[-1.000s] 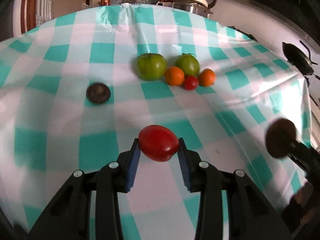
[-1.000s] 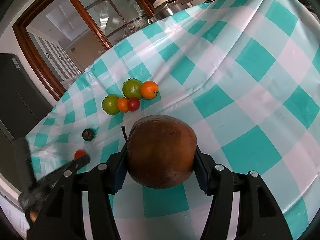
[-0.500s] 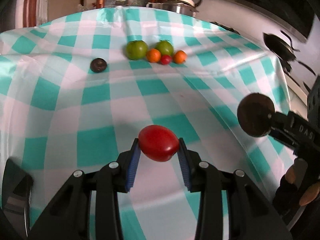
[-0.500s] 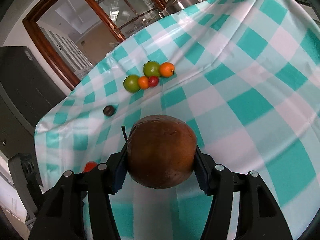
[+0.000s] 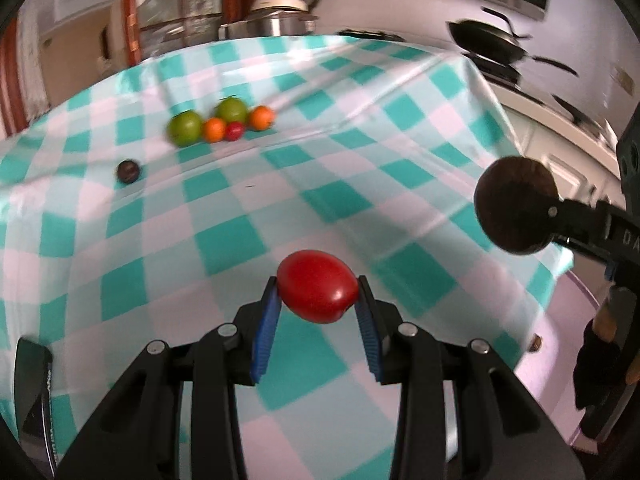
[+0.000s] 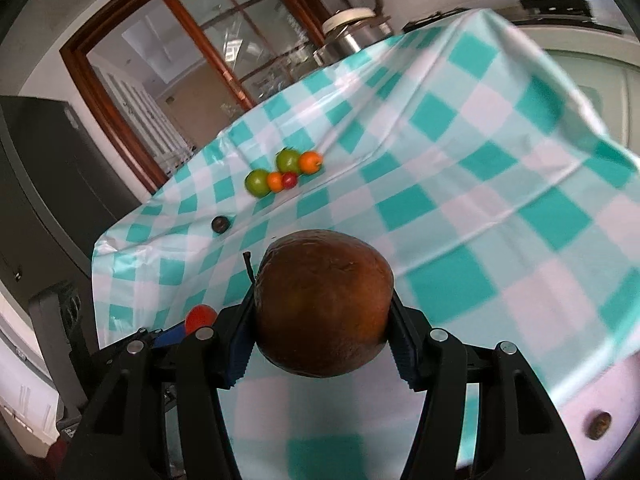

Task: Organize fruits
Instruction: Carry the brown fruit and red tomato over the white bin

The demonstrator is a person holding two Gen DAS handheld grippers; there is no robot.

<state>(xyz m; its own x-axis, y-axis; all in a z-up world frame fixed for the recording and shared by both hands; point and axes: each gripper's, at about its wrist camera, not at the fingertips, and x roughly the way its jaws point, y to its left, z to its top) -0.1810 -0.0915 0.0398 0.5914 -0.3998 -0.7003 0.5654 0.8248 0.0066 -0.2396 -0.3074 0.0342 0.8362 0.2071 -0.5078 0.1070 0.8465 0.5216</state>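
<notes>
Faintly, letters "DA" on right claw [image 5: 516, 212] clamping brown fruit [image 5: 514, 204].

We find only 1 piece of readable text — pale capital letters "DA" on the black body of the right gripper [image 5: 516, 210], seen at the right edge of the left wrist view, where the frame cuts the word off. The rest of that marking is out of sight. A dark flat object [image 5: 32, 384] at the lower left edge of the same view carries a line of small print, but it is too blurred for us to read. In the right wrist view we read nothing.
</notes>
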